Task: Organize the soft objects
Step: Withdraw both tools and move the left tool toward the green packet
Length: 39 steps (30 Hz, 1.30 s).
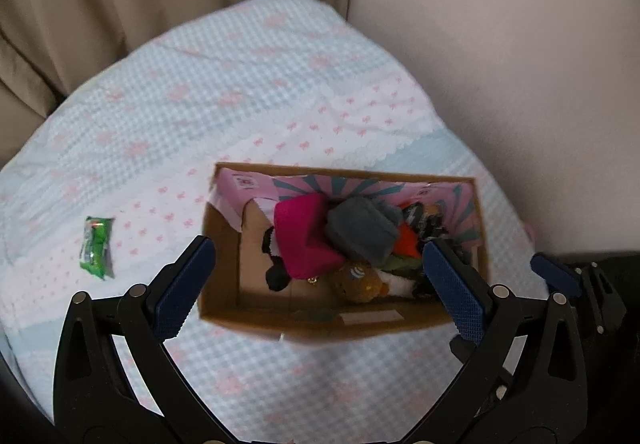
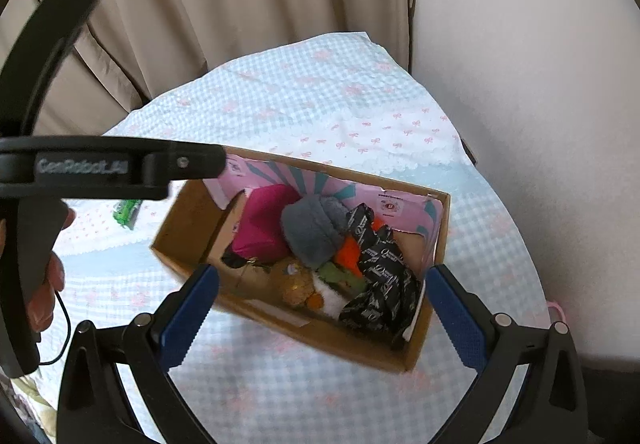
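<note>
A: Jaws?
B: Left gripper (image 1: 320,284) and right gripper (image 2: 322,310) both released, holding nothing.
A: Soft stuff?
B: Piled in the box (image 2: 188,236) ahead between the jaws; bottom items hidden, blurry. Green packet (image 1: 97,247) lies left of the left jaws.

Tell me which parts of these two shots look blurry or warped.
Left wrist view: soft overall, the cardboard box edge and green packet smeared; fisheye bends the bedspread into a dome. Right wrist view: the other gripper's black body at left is streaked with motion blur, the box contents sharper.
</note>
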Motion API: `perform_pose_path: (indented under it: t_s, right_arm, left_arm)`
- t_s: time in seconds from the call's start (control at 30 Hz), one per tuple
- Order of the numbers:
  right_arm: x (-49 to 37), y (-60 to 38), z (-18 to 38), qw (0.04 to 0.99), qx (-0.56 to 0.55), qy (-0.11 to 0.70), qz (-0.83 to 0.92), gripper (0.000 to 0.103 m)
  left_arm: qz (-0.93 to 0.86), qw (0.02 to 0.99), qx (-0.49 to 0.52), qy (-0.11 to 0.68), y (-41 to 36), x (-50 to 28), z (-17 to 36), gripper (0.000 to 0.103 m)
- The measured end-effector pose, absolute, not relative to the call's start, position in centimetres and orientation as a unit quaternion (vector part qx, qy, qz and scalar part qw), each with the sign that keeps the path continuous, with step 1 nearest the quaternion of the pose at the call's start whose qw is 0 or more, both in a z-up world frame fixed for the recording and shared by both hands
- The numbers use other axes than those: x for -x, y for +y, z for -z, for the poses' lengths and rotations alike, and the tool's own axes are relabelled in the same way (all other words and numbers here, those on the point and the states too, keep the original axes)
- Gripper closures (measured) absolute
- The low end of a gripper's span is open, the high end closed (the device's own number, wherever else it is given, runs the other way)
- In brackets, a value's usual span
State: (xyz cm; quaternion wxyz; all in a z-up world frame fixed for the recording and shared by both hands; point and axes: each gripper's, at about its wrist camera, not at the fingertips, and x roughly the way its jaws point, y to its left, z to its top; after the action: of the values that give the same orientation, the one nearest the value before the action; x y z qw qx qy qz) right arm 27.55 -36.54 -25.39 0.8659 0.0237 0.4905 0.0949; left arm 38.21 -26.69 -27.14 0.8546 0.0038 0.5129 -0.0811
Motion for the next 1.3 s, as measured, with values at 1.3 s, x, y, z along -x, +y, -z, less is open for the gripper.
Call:
perform_pose_path:
  t_s: [1.3]
  right_arm:
    - [-8.5,-15.0,5.6,0.936,-0.052,0.338,0.081,0.0]
  left_arm:
    - [0.1,0.937,-0.018,0.334,1.5,-14.0,9.5,0.0]
